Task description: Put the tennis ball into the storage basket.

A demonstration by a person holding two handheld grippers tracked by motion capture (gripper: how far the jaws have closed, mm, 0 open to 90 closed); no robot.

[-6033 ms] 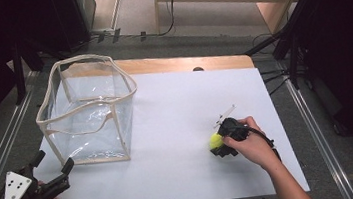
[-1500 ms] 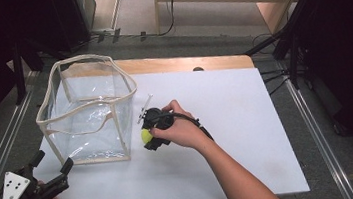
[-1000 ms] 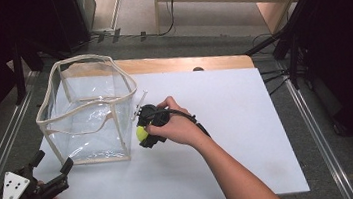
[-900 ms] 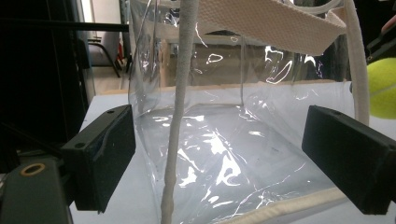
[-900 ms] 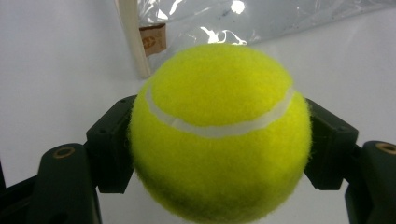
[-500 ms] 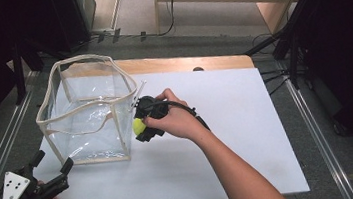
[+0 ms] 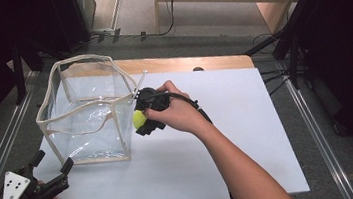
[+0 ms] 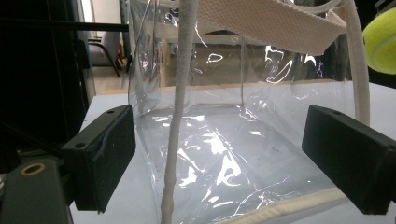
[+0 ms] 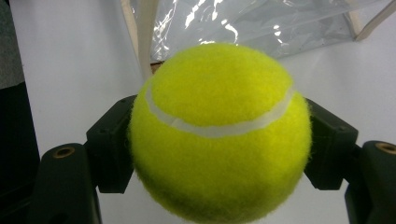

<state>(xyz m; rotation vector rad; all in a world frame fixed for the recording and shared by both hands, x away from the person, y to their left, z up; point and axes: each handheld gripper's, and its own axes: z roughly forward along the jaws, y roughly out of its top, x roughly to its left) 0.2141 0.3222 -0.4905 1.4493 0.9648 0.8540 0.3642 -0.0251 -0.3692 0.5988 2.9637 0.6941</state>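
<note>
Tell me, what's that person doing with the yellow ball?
A person is working with a gripper in each hand. The right gripper has its fingers clamped on a yellow tennis ball and holds it just beside the right wall of a clear plastic bag with a cream trim, below its rim. The left gripper waits open at the table's near left corner, pointing at the bag.

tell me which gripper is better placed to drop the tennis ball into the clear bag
The right gripper. Its jaws are already clamped on the tennis ball, right beside the clear bag near its rim. The left gripper sits open and empty at the table's near corner, below the bag.
</note>
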